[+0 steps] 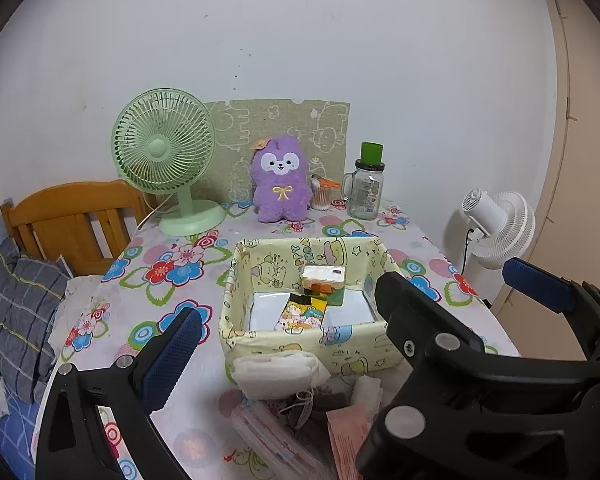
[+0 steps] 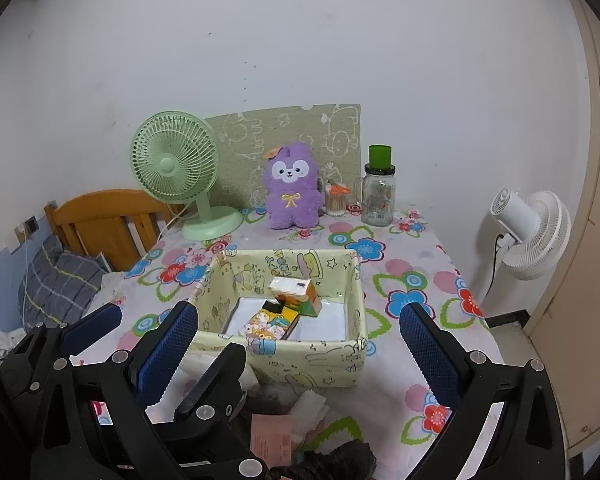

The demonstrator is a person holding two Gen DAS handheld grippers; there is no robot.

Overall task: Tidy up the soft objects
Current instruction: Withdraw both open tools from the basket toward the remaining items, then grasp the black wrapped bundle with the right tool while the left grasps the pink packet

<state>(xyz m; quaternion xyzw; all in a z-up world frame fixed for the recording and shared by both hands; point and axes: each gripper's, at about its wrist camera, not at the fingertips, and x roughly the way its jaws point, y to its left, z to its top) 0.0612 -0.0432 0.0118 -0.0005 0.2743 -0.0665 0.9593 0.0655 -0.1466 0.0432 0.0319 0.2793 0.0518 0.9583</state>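
Both tongs hang above the near edge of the worktop (image 2: pixel 416 256), side by side and empty. The left tongs (image 1: pixel 284 328) are spread wide, and the right tongs (image 2: pixel 300 344) are spread just as wide, nothing pinched in either. I take that as readiness: they point at the loose heap in front of the fabric basket (image 1: pixel 356 352), as if about to choose the next piece.

The basket sits in the middle of the flowered cloth with its open top up, so soft things can simply be dropped in. 2 tissue packs are already inside: a cartoon-printed one (image 1: pixel 300 316) lying flat on the white bottom and a second (image 1: pixel 324 280) leaning tilted against the far wall. Still outside, touching the basket's near wall, lies a rolled white cloth (image 1: pixel 278 372); next to it are a pink packet (image 1: pixel 350 436), some white tissue and dark fabric I cannot make out well.

At the back of the worktop, against the wall, stand a green desk fan (image 1: pixel 164 152), a purple plush (image 1: pixel 278 178), a jar of cotton swabs (image 1: pixel 322 194) and a glass mug (image 1: pixel 366 188) with a green cup on its lid. A wooden headboard (image 1: pixel 72 220) and grey checked pillow (image 1: pixel 16 312) lie to the left, a white floor fan (image 2: pixel 532 232) to the right.
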